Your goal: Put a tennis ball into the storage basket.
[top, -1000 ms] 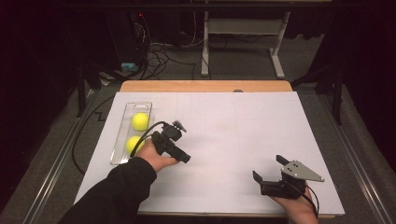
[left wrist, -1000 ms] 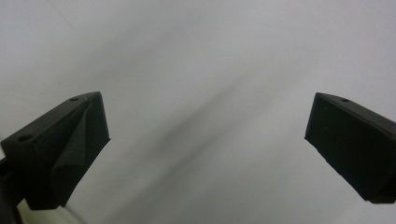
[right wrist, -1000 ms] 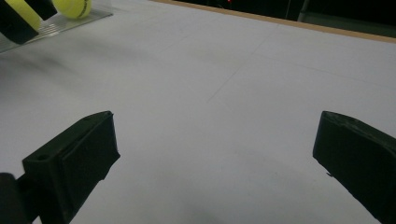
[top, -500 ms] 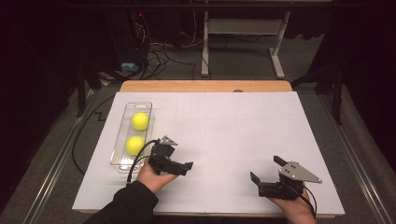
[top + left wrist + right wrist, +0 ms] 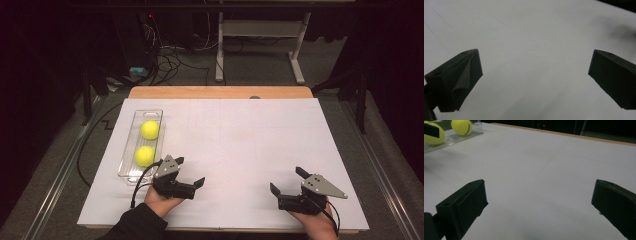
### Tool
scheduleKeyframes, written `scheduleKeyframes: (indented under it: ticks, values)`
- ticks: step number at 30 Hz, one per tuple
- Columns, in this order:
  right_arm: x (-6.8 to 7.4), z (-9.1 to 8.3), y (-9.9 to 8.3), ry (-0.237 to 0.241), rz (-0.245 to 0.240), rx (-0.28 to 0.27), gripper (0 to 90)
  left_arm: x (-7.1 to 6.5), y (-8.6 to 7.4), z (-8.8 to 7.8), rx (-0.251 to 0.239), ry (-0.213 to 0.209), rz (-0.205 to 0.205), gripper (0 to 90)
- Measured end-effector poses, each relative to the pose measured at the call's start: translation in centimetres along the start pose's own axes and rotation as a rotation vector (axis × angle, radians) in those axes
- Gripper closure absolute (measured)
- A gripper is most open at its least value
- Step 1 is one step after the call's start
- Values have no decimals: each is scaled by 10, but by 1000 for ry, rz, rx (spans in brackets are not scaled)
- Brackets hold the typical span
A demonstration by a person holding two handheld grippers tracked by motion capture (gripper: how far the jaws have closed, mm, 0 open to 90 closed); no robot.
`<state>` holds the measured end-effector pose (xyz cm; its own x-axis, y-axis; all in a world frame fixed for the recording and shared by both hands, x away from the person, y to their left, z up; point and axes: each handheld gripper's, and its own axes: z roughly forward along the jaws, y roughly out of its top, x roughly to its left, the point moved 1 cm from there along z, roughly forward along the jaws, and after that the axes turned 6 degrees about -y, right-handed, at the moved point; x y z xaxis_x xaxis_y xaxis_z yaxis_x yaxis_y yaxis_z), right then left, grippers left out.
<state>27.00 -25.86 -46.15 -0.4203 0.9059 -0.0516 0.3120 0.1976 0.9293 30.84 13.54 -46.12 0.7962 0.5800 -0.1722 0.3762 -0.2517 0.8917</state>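
Item: clear plastic oblong tray [image 5: 131,172], lying lengthwise on the white paper-covered surface [image 5: 250,150], holding two yellow felt tennis balls [image 5: 145,155], one in the near half and one [image 5: 149,129] in the far half, apart from each other. Left gripper [image 5: 189,172]: just beside the tray's near right corner, empty, its two black jaws spread wide over bare white paper, pointing away from the tray. Right gripper [image 5: 285,181]: well apart from the tray, at the surface's near edge, jaws likewise spread and empty; its own camera catches both balls far off [image 5: 461,126]. Step in hand, as judged: both balls sit housed and the hands rest clear. Handling note: if a ball is to be lifted next, turn the left gripper toward the tray, come down from above so the jaws straddle the ball's widest part, and close gently, since felt balls roll and the light tray may slide when nudged.
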Motion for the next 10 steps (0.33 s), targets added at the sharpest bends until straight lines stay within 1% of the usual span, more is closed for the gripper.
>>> scheduleKeyframes:
  ticks: [1, 2, 4, 6, 8, 10]
  values:
    - [0, -1, 0, -3, 1, -5, 0, 0, 0, -3, -25, -8, -4, 0]
    - [-1, -2, -1, -8, 11, -6, 0, -1, 0, -5, -37, -17, -9, 0]
    - [-1, -4, -2, -17, 24, -15, 0, -2, 0, -9, -44, -33, -9, 0]
    - [-2, -7, -3, -24, 27, -25, 0, -2, -1, -10, -44, -35, -2, 0]
    - [-3, -8, -4, -34, 32, -29, 0, -1, 0, -10, -53, -48, -8, 0]
    - [-5, -8, -4, -43, 41, -30, 0, 0, -1, -11, -54, -49, -14, 0]
